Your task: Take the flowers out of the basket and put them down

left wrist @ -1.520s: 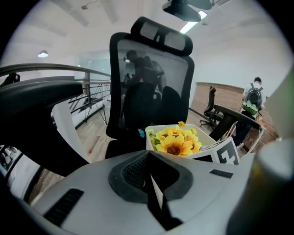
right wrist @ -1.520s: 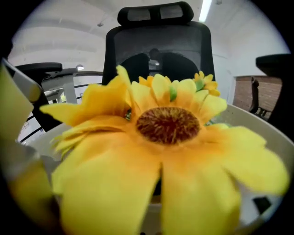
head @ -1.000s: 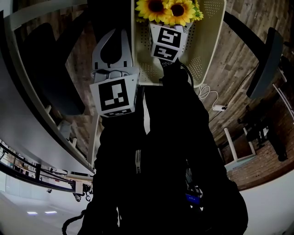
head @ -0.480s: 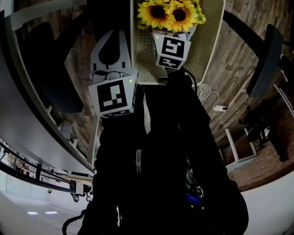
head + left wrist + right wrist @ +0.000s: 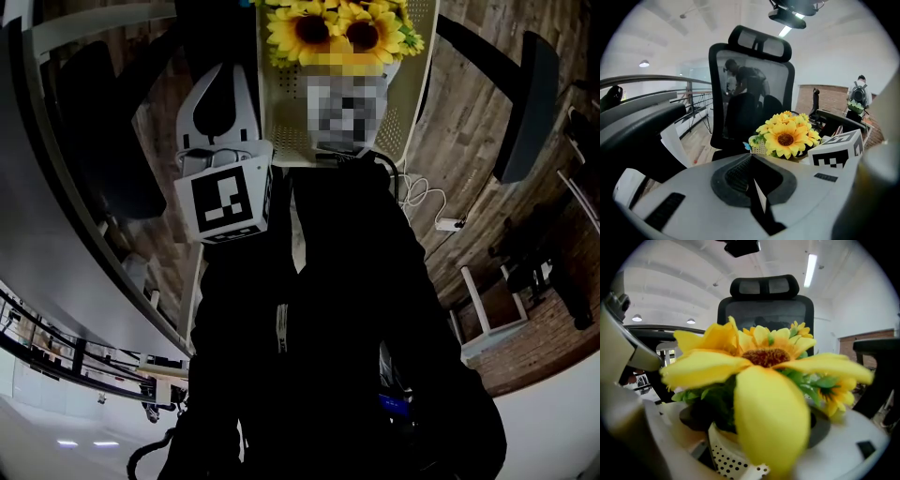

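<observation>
A bunch of yellow sunflowers stands in a small white perforated pot. My right gripper is shut on it. Its marker cube is under a mosaic patch in the head view, and the blooms hide its jaws. In the right gripper view the flowers fill the frame just over the right gripper. My left gripper hangs to the left of the flowers, shut, its tips together and nothing between them. In the left gripper view the flowers show just beyond the left gripper, beside the right gripper's cube.
A cream perforated basket or tray lies under and behind the flowers. A black mesh office chair faces both grippers. Another dark chair stands at the right, and a power strip lies on the wooden floor. A curved grey desk edge runs along the left.
The right gripper has carried the flowers a little farther away and to the left. The left gripper has drifted the same way and stays shut.
</observation>
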{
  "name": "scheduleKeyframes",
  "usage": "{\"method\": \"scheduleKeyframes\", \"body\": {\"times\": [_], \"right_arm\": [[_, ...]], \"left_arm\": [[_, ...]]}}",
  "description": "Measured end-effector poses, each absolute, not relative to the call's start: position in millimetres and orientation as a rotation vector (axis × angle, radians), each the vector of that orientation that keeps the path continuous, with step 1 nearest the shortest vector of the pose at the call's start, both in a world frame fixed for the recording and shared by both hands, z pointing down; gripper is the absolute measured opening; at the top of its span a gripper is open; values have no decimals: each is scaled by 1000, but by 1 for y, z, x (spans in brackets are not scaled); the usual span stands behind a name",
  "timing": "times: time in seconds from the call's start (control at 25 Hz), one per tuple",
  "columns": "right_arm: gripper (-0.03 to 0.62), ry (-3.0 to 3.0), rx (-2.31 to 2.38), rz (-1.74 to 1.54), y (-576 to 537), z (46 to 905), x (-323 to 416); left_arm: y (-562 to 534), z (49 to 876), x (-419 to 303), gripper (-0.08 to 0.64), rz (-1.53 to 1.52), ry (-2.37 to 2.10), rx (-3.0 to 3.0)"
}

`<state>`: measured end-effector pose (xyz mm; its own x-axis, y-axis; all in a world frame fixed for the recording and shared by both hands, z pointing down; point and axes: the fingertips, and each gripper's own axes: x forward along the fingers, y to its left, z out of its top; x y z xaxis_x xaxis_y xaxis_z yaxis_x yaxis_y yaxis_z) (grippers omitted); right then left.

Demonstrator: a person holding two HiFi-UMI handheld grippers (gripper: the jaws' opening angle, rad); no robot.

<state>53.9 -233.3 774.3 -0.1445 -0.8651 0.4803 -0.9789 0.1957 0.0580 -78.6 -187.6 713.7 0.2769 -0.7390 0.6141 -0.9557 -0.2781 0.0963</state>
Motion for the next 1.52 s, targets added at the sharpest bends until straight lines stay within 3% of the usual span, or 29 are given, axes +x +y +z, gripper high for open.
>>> {"method": "scheduleKeyframes", "body": {"times": [0.36, 0.64, 1.52], "right_arm": [[466, -2173, 1819, 289, -213, 647, 65], [466, -2295, 1864, 169, -191, 449, 43], [466, -2457, 1719, 144, -186, 420, 33]], "left_arm": [[-164, 628, -75, 0, 605, -1603, 2126], [-139, 458, -97, 0, 509, -1731, 2152], [-150, 445, -105, 0, 323, -1904, 2083]]}}
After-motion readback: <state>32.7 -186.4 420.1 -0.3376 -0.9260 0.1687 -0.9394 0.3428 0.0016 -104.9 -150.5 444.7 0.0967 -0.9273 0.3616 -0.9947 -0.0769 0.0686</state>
